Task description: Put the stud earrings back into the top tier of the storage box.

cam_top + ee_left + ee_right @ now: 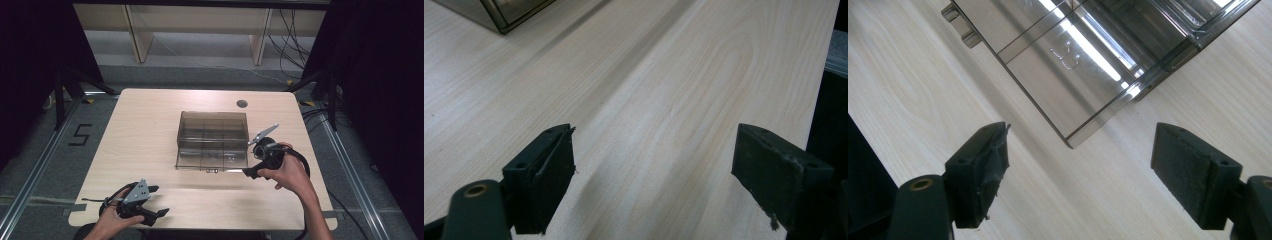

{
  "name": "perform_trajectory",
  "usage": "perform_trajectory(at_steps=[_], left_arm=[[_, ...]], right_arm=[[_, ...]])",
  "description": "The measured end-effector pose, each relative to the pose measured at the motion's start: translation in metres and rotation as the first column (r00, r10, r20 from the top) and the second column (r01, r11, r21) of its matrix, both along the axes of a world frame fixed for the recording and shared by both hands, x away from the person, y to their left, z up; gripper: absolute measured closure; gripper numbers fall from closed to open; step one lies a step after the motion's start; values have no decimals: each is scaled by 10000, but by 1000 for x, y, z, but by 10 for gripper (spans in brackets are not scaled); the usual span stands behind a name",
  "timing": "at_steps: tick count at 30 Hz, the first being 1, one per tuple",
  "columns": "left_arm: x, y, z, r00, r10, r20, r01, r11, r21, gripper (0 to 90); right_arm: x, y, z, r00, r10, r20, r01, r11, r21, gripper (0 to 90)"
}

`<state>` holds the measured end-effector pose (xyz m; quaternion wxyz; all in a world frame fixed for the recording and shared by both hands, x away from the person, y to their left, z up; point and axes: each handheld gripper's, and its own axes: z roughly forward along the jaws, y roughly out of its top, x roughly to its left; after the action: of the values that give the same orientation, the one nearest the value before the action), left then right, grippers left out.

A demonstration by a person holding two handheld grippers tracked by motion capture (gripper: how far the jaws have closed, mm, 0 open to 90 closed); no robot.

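Organizer box [212, 140] shut mid-table, R claw [1080, 175] open nr its corner, L claw [654, 170] open, apart.

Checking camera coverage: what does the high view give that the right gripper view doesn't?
High view: the whole table, the left gripper open near its front edge, both hands, the floor and the shelving behind. Right gripper view: a close look at the lid's near corner, its small clasp and an embossed mark. Both: the smoky clear plastic box, lid closed, and the right gripper, open beside the box, touching nothing.
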<state>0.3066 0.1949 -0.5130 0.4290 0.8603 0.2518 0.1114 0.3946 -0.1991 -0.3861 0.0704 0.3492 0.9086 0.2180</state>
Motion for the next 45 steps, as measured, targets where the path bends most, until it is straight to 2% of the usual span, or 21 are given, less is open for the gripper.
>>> perform_trajectory(at_steps=[1,2,3,4,5,7,9,12,15,20,22,24,25,26,28,31,35,36,38,42,45], left_arm=[[2,2,1,9998,-172,142,167,9994,317,166],[2,2,1,9995,-188,263,183,9996,194,166],[0,0,0,10000,-7,60,7,10000,37,166],[0,0,0,10000,-7,93,6,9999,140,166],[0,-2,-1,10000,-15,96,16,10000,-76,166],[0,0,0,10000,50,45,-50,10000,-4,166],[0,0,0,9999,-9,143,7,9999,169,166],[0,-1,-1,10000,-30,39,30,10000,-16,166],[0,0,0,9999,-21,158,18,9998,216,166],[0,0,0,10000,33,12,-33,10000,-74,166],[1,1,0,9998,-18,175,14,9997,252,166],[-1,0,-1,9999,63,83,-63,10000,-61,166],[2,2,1,9996,-187,192,183,9995,246,166],[1,1,0,9999,18,139,-17,10000,-35,166],[1,1,1,9996,-200,222,196,9997,174,166],[0,2,1,10000,-20,76,19,9999,99,166],[0,1,0,9999,-28,161,28,10000,44,166],[1,2,1,9998,-68,183,64,9998,202,166],[0,1,1,9999,23,102,-24,10000,61,166],[-1,1,1,9999,11,143,-12,10000,44,166],[-1,0,1,10000,17,57,-16,10000,-45,166]], right_arm=[[-1,0,-2,9998,-179,48,178,9998,78,232],[-2,-1,-1,9999,-111,125,110,9999,80,232],[-3,-2,-3,9998,-125,141,123,9998,147,231],[-5,-2,-3,9995,-327,22,327,9993,158,229],[-6,-2,-4,9987,-507,11,506,9986,121,228],[-8,-3,-6,9997,-249,63,247,9992,298,228],[-10,-4,-8,9990,-450,76,448,9986,272,227],[-11,-5,-11,9998,-194,93,189,9987,472,224],[-14,-6,-14,9989,-431,177,421,9979,489,224],[-18,-8,-21,9988,-370,318,344,9962,800,224],[-19,-10,-24,9974,-676,234,655,9944,829,222],[-19,-11,-29,9978,-545,374,503,9931,1057,218],[-22,-12,-30,9970,-702,326,660,9910,1165,216],[-22,-12,-33,9970,-717,301,675,9901,1230,214],[-25,-13,-34,9957,-907,209,879,9903,1077,212],[-27,-15,-37,9970,-669,396,615,9905,1234,207],[-33,-16,-37,9971,-737,187,708,9897,1246,204],[-33,-17,-40,9974,-627,348,579,9902,1273,202],[-36,-17,-40,9972,-750,72,735,9898,1218,200],[-37,-17,-47,9972,-676,316,631,9901,1253,196],[-40,-18,-50,9976,-669,180,643,9909,1185,196]])
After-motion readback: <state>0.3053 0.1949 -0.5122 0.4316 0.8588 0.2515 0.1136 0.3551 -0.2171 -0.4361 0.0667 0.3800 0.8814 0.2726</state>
